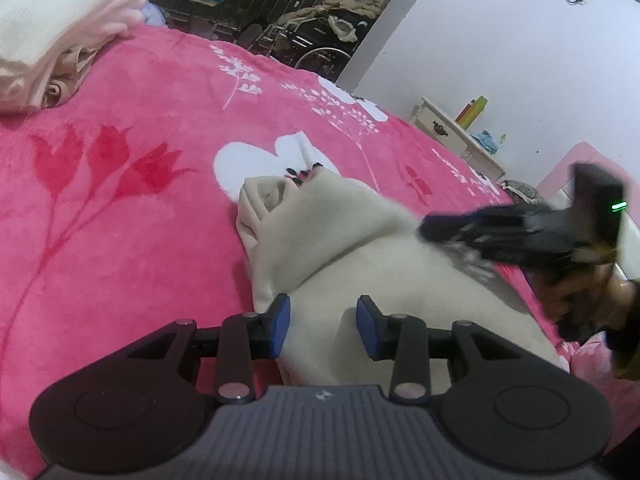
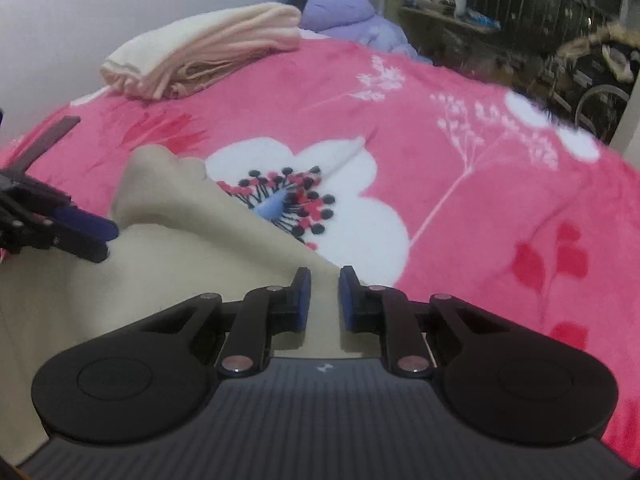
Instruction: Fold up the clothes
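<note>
Cream cloth (image 1: 360, 240) lies bunched on a bed under a pink blanket (image 1: 120, 200) printed with white flowers and red tulips. In the left wrist view the garment is folded over on itself, with a rolled, puckered end pointing toward the middle of the bed and a broad flat part running back under the camera.

The left gripper (image 1: 323, 326) hangs just above the near part of the garment with its jaws released: the two blue pads stand well apart and only cloth shows in the gap between them, nothing pinched. The right gripper (image 1: 480, 230), blurred in this view, reaches in from the right edge with its tips over the garment; a hand (image 1: 580, 300) grips its handle, and a small green light glows on its body.

In the right wrist view the right gripper (image 2: 325, 294) sits over the sloping edge of the cream cloth (image 2: 180, 260), where it meets a big white flower on the pink blanket (image 2: 480, 160). Its jaws are spread too, though more narrowly, with cloth visible between the blue pads; whether the pads touch the fabric I cannot tell. The left gripper (image 2: 106, 236) comes in from the left, over the garment.

A stack of folded cream and peach clothes (image 2: 200, 52) rests at the far side of the bed, well apart from the garment.
</note>
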Motion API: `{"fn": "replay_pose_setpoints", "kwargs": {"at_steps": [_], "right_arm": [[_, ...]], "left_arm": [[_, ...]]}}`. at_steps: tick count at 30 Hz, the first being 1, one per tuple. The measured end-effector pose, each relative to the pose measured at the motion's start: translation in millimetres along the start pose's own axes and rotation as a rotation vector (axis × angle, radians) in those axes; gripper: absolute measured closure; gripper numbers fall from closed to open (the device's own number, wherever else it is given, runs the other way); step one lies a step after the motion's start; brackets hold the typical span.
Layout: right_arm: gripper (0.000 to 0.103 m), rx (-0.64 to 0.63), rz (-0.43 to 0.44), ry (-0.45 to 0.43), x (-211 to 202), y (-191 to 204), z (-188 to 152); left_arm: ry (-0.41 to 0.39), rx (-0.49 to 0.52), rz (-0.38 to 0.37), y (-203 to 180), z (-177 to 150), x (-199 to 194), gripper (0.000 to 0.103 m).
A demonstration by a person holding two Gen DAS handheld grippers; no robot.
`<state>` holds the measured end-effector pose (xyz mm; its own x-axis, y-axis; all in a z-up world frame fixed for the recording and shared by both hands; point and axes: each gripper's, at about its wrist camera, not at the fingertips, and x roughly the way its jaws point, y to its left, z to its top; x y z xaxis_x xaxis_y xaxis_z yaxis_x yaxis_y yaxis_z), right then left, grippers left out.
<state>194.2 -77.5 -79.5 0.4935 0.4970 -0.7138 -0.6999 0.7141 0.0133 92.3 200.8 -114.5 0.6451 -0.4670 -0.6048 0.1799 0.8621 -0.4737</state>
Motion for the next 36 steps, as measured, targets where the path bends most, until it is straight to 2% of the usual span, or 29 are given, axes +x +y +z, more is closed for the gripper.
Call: {"fn": "replay_pose_setpoints", "kwargs": {"at_steps": [3, 6, 9, 12, 15, 17, 19, 23, 27, 30, 32, 36], "right_arm": [[0.088, 0.005, 0.021, -0.037, -15.0, 2.4, 14.4], [0.086, 0.044, 0.145, -0.074, -27.6, 1.9, 39.8], [0.087, -0.026, 0.282, -0.055, -19.8, 17.0, 61.6], [0.088, -0.132, 0.393, 0.009, 10.3, 41.0, 69.4], [0.086, -0.193, 0.333, 0.061, 54.8, 57.9, 61.5], [0.083, -0.127, 0.344, 0.076, 76.7, 51.2, 63.5], [0.081, -0.046, 0.384, 0.108, 77.4, 40.2, 72.5], [0.079, 0.182, 0.522, 0.141, 65.5, 5.1, 86.0], [0.078, 0.244, 0.506, 0.156, 74.2, -8.2, 91.2], [0.078, 0.273, 0.524, 0.196, 93.3, -3.9, 89.4], [0.077, 0.308, 0.542, 0.215, 104.0, -2.2, 88.1], [0.077, 0.523, 0.577, 0.317, 132.0, -20.3, 87.6]], "left_arm": [[0.014, -0.014, -0.009, 2.5, 2.7, -0.8, 0.065], [0.027, -0.033, -0.022, 5.1, 6.1, -0.3, 0.064], [0.014, -0.034, -0.023, 5.3, 3.2, 1.3, 0.063], [0.004, -0.014, -0.021, 3.2, 0.8, 1.3, 0.061], [0.007, -0.014, -0.021, 4.4, 1.2, 1.6, 0.061], [0.007, -0.027, -0.012, 7.5, 2.8, 1.9, 0.061], [0.009, -0.054, -0.024, 11.7, 5.4, 1.7, 0.061], [-0.005, -0.019, -0.011, 3.6, 15.5, -6.3, 0.059], [-0.082, 0.037, 0.013, 0.7, 37.2, -15.4, 0.048], [-0.076, 0.052, 0.013, 8.2, 50.8, -2.2, 0.045], [-0.058, 0.056, 0.015, 12.1, 55.5, 9.2, 0.047], [-0.057, 0.076, 0.040, 9.1, 52.7, 21.6, 0.058]]}}
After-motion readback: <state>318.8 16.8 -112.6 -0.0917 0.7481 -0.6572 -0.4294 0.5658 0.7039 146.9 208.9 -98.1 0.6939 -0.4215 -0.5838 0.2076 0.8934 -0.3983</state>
